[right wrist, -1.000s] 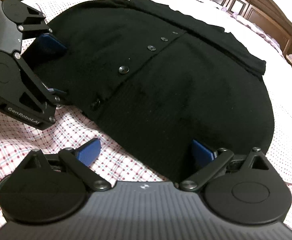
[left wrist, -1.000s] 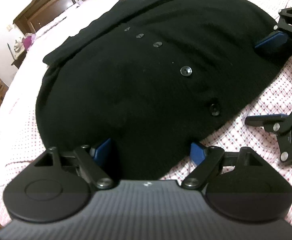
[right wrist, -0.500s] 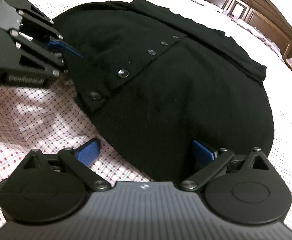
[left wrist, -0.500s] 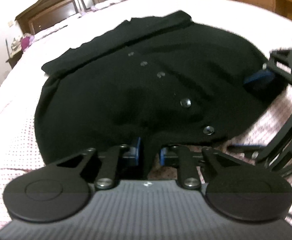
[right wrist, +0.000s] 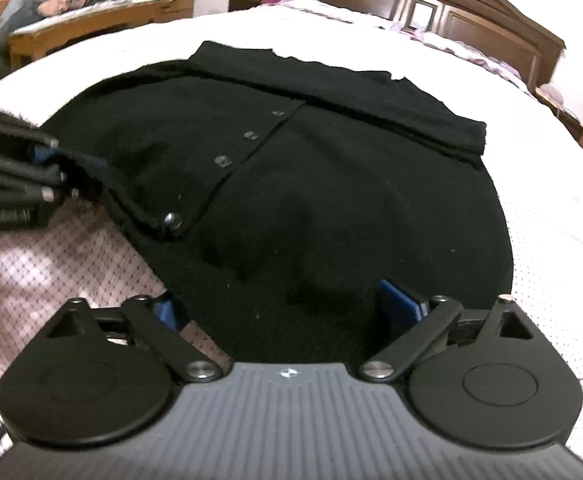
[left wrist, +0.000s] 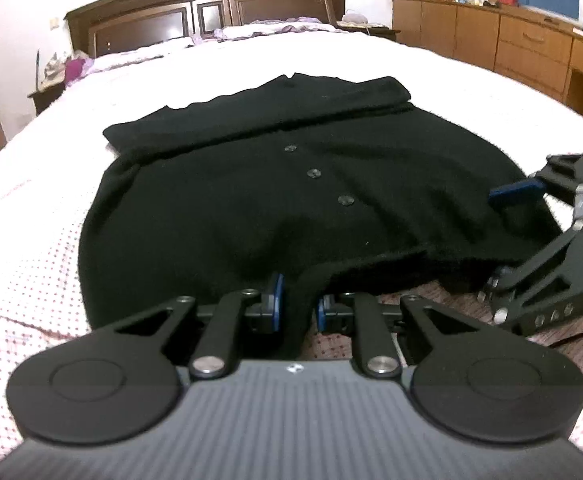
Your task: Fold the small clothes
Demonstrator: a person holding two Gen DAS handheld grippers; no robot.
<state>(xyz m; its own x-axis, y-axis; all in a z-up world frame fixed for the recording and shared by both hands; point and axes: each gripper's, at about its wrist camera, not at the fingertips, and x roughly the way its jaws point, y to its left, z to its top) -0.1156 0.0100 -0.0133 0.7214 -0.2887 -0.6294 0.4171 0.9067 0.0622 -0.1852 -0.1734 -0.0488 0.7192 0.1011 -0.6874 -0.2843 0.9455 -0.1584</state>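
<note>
Left gripper (left wrist: 297, 304) fingers pinch the black cardigan (left wrist: 291, 184) hem; right gripper (right wrist: 283, 308) fingers spread wide, bedspread (left wrist: 31, 240) beneath.

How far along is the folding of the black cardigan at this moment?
Done: the black cardigan lies flat and buttoned on the bed, sleeves folded across the top. In hand: the left tool is clamped on the bottom hem, lifting it slightly; the right tool straddles the hem with jaws open, not yet gripping. Left: closing the right tool and folding the hem up toward the collar.
</note>
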